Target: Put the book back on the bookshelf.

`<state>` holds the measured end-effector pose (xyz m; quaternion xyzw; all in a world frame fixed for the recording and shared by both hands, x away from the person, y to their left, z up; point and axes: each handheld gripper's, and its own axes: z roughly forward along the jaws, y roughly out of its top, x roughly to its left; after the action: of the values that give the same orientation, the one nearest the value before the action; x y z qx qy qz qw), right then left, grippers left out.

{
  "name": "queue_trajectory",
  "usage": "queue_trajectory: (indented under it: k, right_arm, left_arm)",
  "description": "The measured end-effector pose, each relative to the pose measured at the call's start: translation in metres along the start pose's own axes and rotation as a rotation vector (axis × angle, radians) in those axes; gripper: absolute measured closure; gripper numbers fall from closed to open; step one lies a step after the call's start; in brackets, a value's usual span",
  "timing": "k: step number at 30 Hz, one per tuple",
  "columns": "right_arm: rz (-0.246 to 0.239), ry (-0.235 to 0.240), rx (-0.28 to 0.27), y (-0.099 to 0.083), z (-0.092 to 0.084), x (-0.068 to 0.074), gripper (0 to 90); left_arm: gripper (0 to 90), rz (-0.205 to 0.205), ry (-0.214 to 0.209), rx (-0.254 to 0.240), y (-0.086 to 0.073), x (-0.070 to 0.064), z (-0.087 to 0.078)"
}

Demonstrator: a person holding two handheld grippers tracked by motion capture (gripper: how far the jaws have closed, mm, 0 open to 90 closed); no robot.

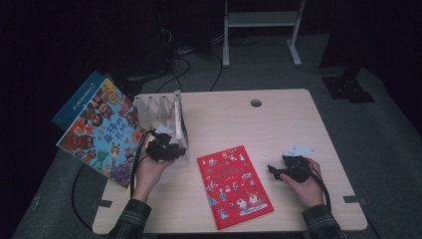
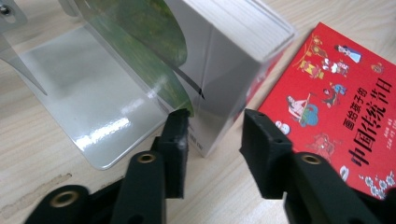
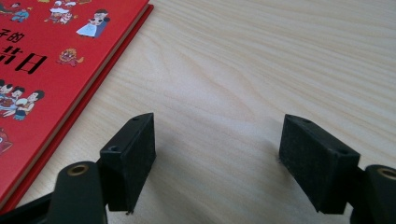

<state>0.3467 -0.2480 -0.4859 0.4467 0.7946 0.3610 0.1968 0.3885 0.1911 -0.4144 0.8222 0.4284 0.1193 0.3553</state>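
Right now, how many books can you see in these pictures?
4, perhaps more hidden. A red book lies flat mid-table. A white book stands in the clear rack by the left gripper. A colourful book overlaps a blue one off the table's left edge.

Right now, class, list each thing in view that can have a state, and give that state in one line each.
Left tongs: open, jaws either side of the white book's corner.
Right tongs: open, nothing between them.
White book: standing in the clear rack, leaning.
Clear rack: upright on the table.
Red book: closed, lying flat.
Colourful book: closed, overhanging the table's left edge.
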Motion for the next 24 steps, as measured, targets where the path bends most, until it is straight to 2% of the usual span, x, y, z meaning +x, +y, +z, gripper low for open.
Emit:
queue_trajectory:
  k: [2, 4, 6, 12, 15, 24]
  right_arm:
    - [0.001, 0.000, 0.000, 0.000, 0.000, 0.000, 25.8]
    - [0.001, 0.000, 0.000, 0.000, 0.000, 0.000, 25.8]
    - [0.001, 0.000, 0.000, 0.000, 0.000, 0.000, 25.6]
    - [0.003, -0.004, 0.005, 0.000, 0.001, 0.000, 21.3]
    - [0.001, -0.004, 0.007, 0.000, 0.001, 0.000, 20.6]
    - [0.001, -0.001, 0.012, 0.000, 0.001, 0.000, 18.7]
  left_arm:
    - [48.4, 0.006, 0.002, 0.005, -0.002, 0.001, -0.001]
    - [45.9, 0.008, 0.009, 0.013, -0.005, 0.002, -0.003]
    - [40.1, 0.015, -0.005, 0.023, -0.010, 0.002, -0.006]
    - [31.4, 0.041, -0.046, 0.035, -0.019, 0.001, -0.012]
    - [22.9, 0.057, -0.063, 0.044, -0.025, -0.003, -0.013]
    - [11.9, 0.113, -0.106, 0.068, -0.048, -0.022, -0.014]
